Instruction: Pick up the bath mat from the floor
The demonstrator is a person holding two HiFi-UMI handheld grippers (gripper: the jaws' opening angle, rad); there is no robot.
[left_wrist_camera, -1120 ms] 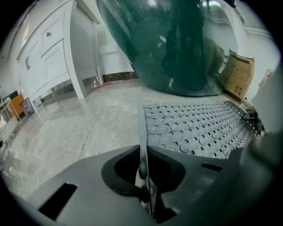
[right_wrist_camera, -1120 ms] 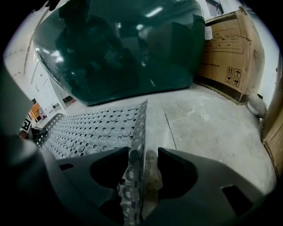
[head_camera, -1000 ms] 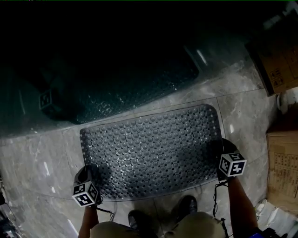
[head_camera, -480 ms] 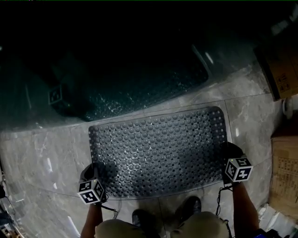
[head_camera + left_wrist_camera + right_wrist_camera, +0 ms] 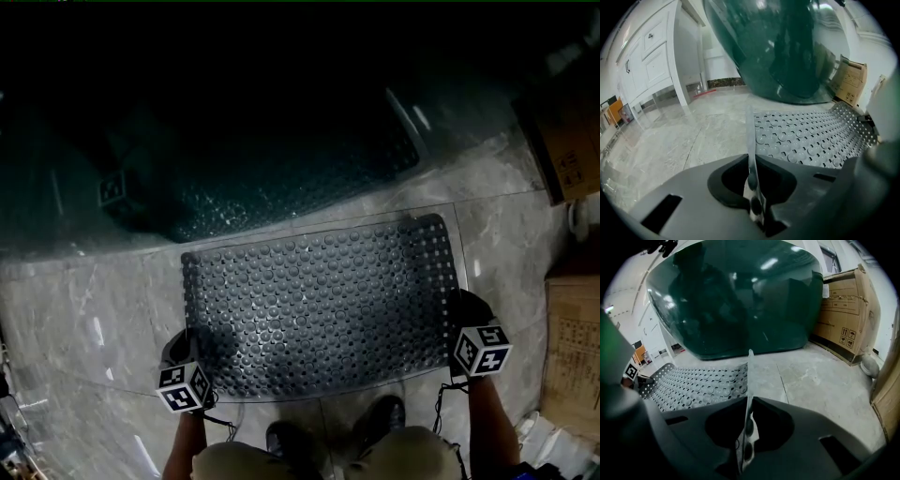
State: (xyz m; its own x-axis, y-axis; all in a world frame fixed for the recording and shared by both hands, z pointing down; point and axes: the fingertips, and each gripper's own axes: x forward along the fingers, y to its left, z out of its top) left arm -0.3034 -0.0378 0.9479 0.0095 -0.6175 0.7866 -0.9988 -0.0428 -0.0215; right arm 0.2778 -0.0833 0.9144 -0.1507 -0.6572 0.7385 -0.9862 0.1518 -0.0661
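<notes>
Two corners of the bath mat [image 5: 323,305], which lies on the floor [image 5: 84,309] beside the dark tub [image 5: 281,141], are pinched: the left tool [image 5: 752,185] is clamped on its edge, and the right tool [image 5: 746,427] has just been closing its jaws onto the opposite edge. Grasping looks done; next, both should lift together, evenly.

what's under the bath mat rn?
Grey marble floor tiles show on every side of the bath mat, so it lies on them. The patch directly beneath is covered by the mat, and its holes show only dark.
</notes>
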